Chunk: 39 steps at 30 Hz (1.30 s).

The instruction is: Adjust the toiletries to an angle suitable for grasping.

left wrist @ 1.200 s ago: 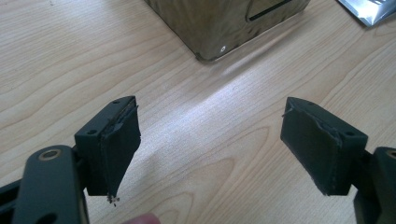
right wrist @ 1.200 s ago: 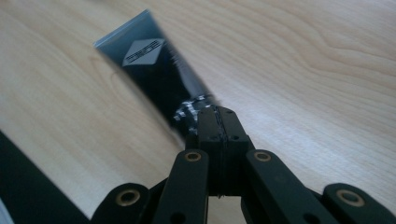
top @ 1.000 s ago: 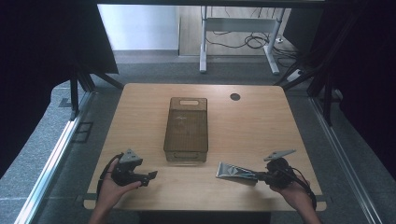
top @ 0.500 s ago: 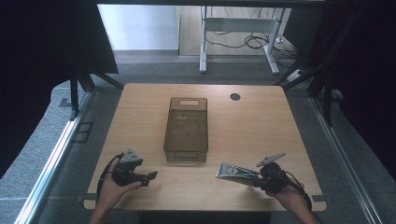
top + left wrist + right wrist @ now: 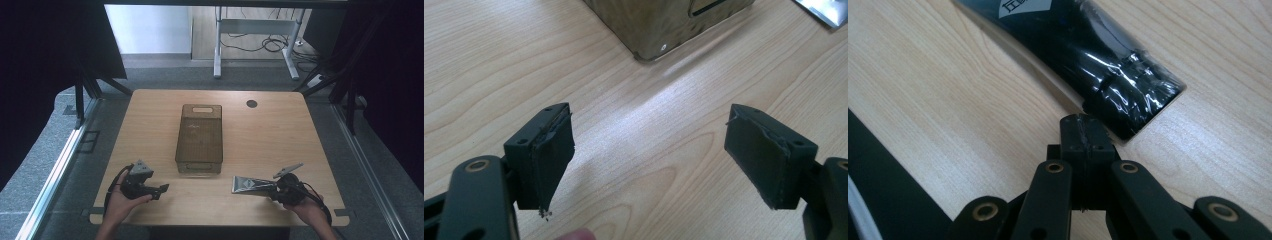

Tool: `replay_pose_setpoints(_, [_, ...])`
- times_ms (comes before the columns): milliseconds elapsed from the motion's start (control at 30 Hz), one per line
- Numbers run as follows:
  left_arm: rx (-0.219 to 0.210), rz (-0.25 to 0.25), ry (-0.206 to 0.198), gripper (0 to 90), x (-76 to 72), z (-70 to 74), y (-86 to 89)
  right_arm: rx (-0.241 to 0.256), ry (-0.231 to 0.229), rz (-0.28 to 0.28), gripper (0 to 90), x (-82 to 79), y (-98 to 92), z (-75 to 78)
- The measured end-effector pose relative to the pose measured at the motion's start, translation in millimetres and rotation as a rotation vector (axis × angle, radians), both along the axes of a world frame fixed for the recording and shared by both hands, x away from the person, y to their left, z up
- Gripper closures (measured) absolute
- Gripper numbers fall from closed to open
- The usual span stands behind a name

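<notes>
**Tube at the jaw tips, bin waiting**

We take the bin (image 5: 199, 138) in the middle of the table (image 5: 280, 130) as our landmark and go from its left to its right.

Left of the bin's near end, our left hand-held gripper (image 5: 159, 189) rests low over the table with its jaws spread wide and nothing between them; its own view shows bare wood ahead and the bin's near corner (image 5: 659, 30) beyond.

The bin itself is a smoky, see-through box standing lengthwise away from us. As far as we can tell through its walls, it holds nothing.

Right of the bin's near end lies a dark tube (image 5: 248, 184), flat on the table, its crimped end pointing toward the bin. Our right hand-held gripper (image 5: 1083, 132) has its jaws pressed together, tips just at the tube's wrapped cap end (image 5: 1128, 95), seemingly clamping nothing.

We judge this to be the approach to a pick-up. The next move calls for parting the right jaws, straddling the tube, then closing firmly, likely to carry it into the bin.
</notes>
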State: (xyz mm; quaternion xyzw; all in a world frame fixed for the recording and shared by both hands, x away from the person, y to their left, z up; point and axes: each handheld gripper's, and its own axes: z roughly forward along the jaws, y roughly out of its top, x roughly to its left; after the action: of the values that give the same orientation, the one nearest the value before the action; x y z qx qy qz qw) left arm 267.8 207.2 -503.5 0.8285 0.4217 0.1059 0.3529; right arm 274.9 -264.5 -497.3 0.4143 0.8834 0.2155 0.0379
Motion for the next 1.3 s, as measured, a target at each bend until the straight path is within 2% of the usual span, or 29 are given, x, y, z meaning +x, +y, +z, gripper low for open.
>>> replay_pose_setpoints(667, [0.002, 0.002, -0.006, 20.1, -0.2, -0.1, -0.9, 0.007, -0.014, -0.038, 90.0, 17.9, -3.7, -3.6])
replay_pose_setpoints(1300, [0.006, -0.001, -0.005, 20.1, 0.0, -0.7, -2.1, 0.017, -0.020, -0.077, 90.0, 54.7, -1.0, -2.0])
